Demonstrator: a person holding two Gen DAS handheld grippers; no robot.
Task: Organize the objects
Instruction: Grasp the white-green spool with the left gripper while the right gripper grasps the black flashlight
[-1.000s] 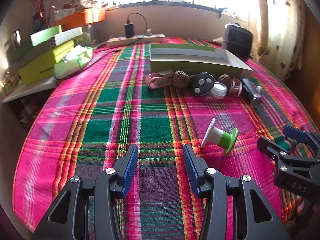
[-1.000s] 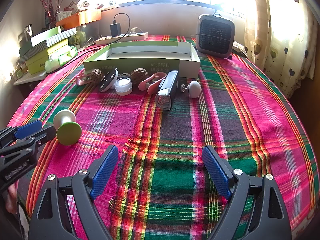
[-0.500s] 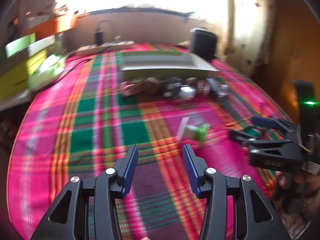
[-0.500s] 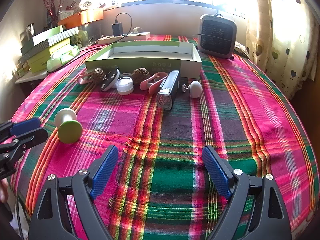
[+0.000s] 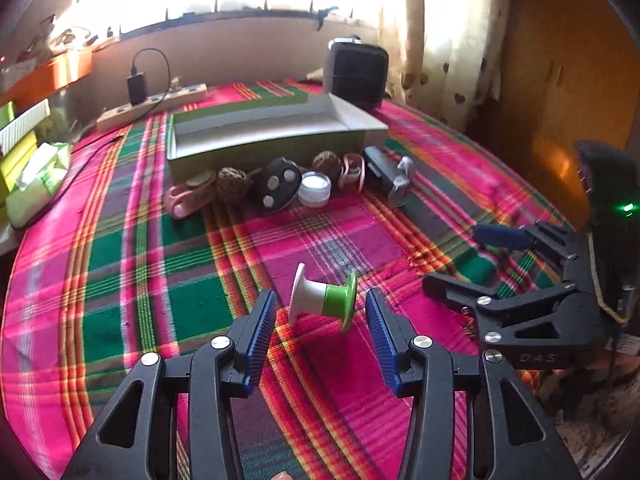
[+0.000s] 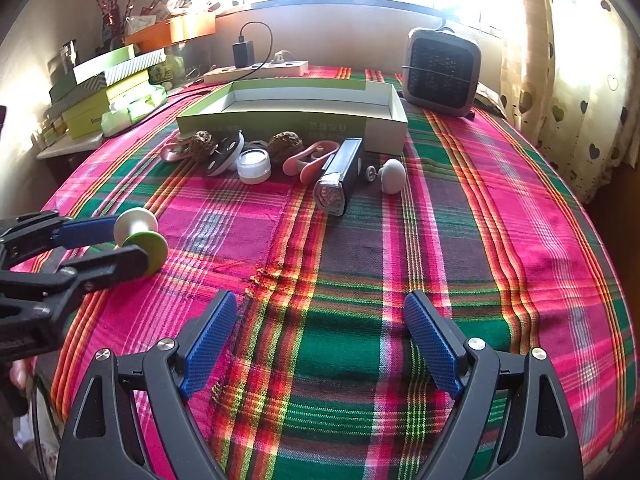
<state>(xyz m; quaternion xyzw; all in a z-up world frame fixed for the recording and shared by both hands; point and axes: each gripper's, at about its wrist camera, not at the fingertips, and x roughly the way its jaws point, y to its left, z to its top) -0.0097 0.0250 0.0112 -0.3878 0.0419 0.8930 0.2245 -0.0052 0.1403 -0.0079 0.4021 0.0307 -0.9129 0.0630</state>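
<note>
A white and green spool [image 5: 323, 298] lies on its side on the plaid cloth, between the tips of my open left gripper [image 5: 320, 316]; it also shows in the right wrist view [image 6: 141, 237]. My right gripper [image 6: 316, 320] is open and empty over the cloth near the front edge, and shows in the left wrist view [image 5: 460, 260]. Several small objects lie in a row before an open green box [image 6: 384, 128]: pink clips [image 6: 310, 160], a white jar [image 6: 253, 165], walnuts [image 6: 285, 142], a black disc [image 6: 224, 154], a black bike light [image 6: 340, 176].
A grey heater [image 6: 440, 70] stands at the back right. A power strip [image 6: 256, 72] with a charger lies behind the box. Stacked green boxes [image 6: 108, 96] and a tissue pack sit at the left. A white knob [image 6: 393, 175] lies beside the light.
My left gripper has swung right and moved forward so that the spool now sits between its fingertips. The right gripper has stayed almost still.
</note>
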